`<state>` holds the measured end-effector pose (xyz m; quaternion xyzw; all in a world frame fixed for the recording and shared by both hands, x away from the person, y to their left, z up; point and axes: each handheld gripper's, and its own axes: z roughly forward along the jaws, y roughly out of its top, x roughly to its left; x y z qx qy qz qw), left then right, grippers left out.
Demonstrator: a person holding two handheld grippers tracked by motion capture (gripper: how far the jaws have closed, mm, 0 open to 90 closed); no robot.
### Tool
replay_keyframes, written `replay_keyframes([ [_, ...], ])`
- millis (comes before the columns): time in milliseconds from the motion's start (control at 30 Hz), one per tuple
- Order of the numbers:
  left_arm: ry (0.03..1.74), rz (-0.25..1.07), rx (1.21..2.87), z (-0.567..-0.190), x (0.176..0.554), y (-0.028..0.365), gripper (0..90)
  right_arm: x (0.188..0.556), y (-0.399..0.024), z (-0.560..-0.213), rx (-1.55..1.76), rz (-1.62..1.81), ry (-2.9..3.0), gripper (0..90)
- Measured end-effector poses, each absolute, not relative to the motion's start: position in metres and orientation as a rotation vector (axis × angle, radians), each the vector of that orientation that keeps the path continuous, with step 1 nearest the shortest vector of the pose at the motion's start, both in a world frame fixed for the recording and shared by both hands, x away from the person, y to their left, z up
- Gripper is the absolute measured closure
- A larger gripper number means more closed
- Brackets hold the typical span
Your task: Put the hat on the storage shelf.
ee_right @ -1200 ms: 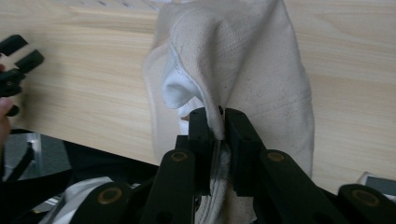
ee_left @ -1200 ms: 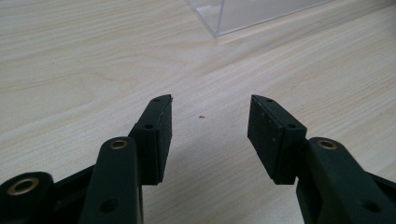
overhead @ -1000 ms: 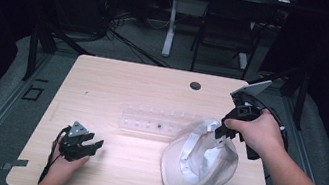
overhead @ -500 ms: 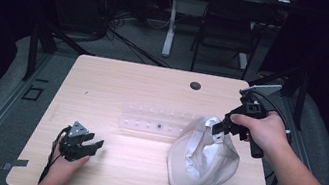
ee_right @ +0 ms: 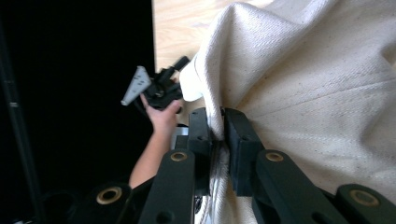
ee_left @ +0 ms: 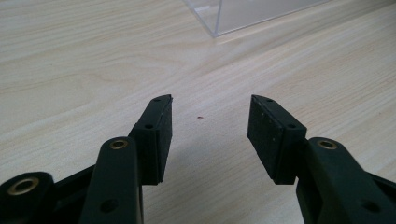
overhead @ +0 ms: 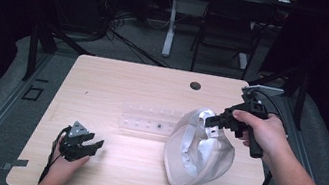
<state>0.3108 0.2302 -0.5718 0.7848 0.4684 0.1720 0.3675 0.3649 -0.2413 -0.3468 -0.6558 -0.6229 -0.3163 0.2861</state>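
The right gripper point(overhead: 212, 122) is held above the bench point(overhead: 143, 84) at the 3 o'clock side of the high view, with its fingers point(ee_right: 201, 135) clenched on a fold at the top edge of a white cloth bag point(overhead: 199, 151). In the right gripper view, the fabric passes between the two fingers, which press it from both sides. The bag hangs from this grip, and its lower part rests on the bench toward 5 o'clock from the bench centre. The bag bulges outward, and a lighter strap or seam runs down its front face. A clear plastic tray point(overhead: 150, 119) lies flat near the bench centre, and the bag stands just beside its 3 o'clock end, covering part of it in the high view. The left gripper point(overhead: 84, 146) rests low at the 7 o'clock corner of the bench, held in the person's left hand point(overhead: 63, 164), well apart from the bag. In the left gripper view, its fingers point(ee_left: 156, 135) are released, with bare wood visible between them and a corner of the clear tray at 12 o'clock. A small dark round hole point(overhead: 195, 85) is set in the bench near the far edge.
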Motion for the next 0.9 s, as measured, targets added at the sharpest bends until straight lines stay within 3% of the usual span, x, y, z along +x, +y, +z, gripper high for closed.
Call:
replay_keyframes([
  [900,1.199,0.434,2.024,-0.572,0.311,0.229,50.4,0.395,-0.235,-0.3,-1.762,-1.068,-1.573,82.1],
])
